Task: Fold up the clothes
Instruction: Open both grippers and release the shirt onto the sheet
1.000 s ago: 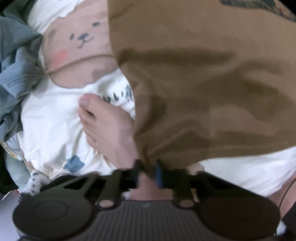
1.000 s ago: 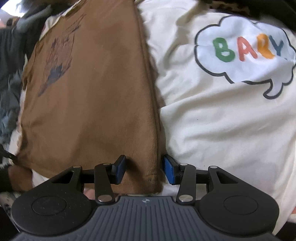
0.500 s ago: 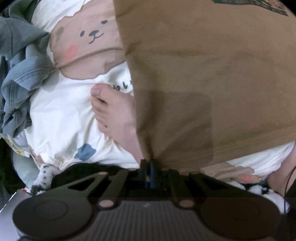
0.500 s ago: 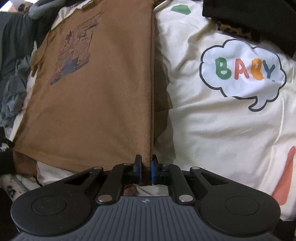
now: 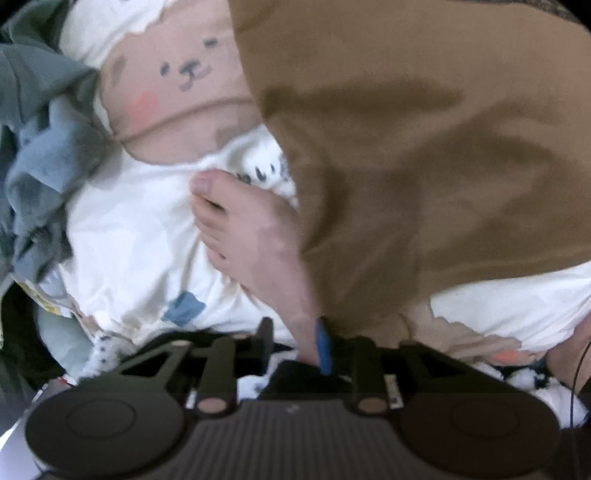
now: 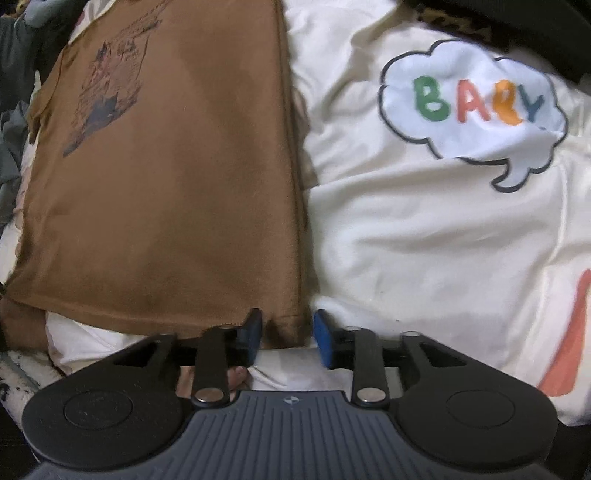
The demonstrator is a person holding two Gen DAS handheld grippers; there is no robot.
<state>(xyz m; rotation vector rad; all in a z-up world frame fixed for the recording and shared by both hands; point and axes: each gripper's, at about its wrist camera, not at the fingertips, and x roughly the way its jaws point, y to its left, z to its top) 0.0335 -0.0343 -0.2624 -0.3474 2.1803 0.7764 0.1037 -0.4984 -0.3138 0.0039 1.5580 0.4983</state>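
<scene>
A brown T-shirt (image 6: 166, 206) with a dark print lies folded lengthwise on the bedding, its straight folded edge on the right. Its near right corner sits between the blue pads of my right gripper (image 6: 288, 336), whose jaws are opening and no longer pinch it. In the left wrist view the brown T-shirt (image 5: 424, 155) fills the upper right. My left gripper (image 5: 294, 338) is at its near left corner with jaws opening. The hem lies just right of the blue pad, and nothing is pressed between the pads.
A person's bare foot (image 5: 243, 236) rests on the cream bear-print duvet (image 5: 133, 236) beside the shirt's left edge. A heap of blue-grey clothes (image 5: 40, 155) lies at the left. The duvet's "BABY" cloud (image 6: 472, 110) is right of the shirt, with a black garment (image 6: 517, 33) beyond it.
Both grippers closed on the shirt's near hem half a second ago and have now opened again, letting it go. The right gripper has lifted slightly.
</scene>
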